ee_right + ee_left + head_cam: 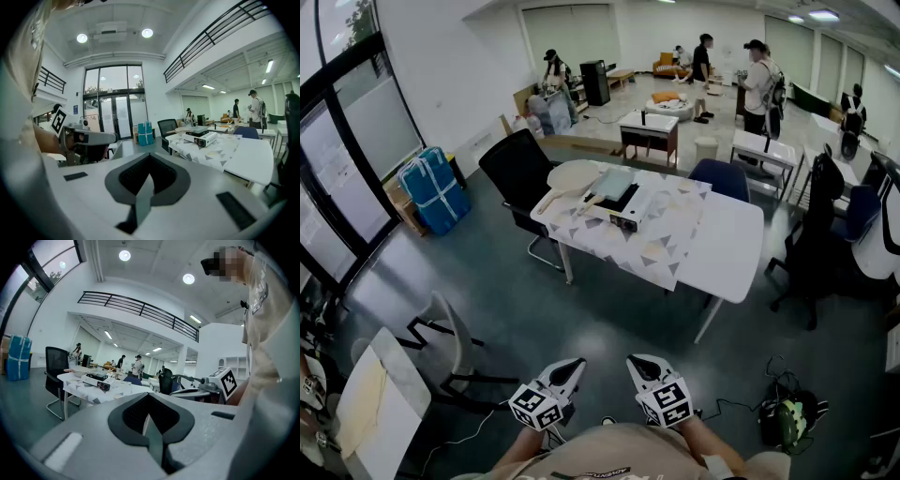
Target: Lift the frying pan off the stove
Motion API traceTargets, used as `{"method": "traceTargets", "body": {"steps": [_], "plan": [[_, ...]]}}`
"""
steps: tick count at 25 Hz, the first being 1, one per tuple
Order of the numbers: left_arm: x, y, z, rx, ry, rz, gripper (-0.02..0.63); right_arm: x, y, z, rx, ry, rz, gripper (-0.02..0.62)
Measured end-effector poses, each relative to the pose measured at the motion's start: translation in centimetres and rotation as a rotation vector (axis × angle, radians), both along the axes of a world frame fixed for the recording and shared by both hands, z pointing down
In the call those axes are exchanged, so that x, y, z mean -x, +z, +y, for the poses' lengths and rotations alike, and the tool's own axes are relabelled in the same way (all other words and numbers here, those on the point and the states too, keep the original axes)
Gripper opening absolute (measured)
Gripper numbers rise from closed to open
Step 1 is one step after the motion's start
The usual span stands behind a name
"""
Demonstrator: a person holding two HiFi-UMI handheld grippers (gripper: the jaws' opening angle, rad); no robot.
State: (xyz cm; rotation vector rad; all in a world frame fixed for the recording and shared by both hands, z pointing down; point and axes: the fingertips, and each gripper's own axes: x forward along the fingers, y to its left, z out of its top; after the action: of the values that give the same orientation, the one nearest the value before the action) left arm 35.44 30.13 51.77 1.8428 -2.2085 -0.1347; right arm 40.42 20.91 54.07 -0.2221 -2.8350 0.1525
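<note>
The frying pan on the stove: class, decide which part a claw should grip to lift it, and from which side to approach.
Grip the handle, which seems to stick out of the frying pan past the stove toward the near-left edge of the table. Come from that side, in line with it; the pan body looks too broad for a claw. The view is distant, so this is tentative.

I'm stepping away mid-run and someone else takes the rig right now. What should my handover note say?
Grippers: left tongs and right tongs are both shut and empty, held low, side by side near the body.
Things: the frying pan sits on the stove, on the table across the floor, out of reach from here.
Done: nothing yet.
Left: walk to the table, open one pair of tongs, grip the frying pan, lift it off the stove.
</note>
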Motion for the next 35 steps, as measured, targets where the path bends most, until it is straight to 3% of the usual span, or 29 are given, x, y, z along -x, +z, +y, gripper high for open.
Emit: {"method": "traceTargets", "body": {"steps": [12, 20, 27, 35], "plan": [[1.8, 0.8, 2.5, 0.016, -0.035, 0.02, 0.0, 2.0, 0.4, 0.6, -0.01, 0.002, 0.01, -0.005], [3.7, 3.7, 3.6, -0.001, -0.036, 0.089, 0.0, 3.0, 1.3, 2.3, -0.06, 0.026, 0.03, -0.004], [5.1, 5.5, 3.1, -0.003, -0.03, 0.18, 0.0, 2.5, 3.1, 1.8, -0.039, 0.07, 0.11, -0.004], [9.5, 6.8, -1.7, 0.034, -0.026, 0.213, 0.0, 8.0, 4.8, -2.0, -0.004, 0.041, 0.119, -0.004]]}}
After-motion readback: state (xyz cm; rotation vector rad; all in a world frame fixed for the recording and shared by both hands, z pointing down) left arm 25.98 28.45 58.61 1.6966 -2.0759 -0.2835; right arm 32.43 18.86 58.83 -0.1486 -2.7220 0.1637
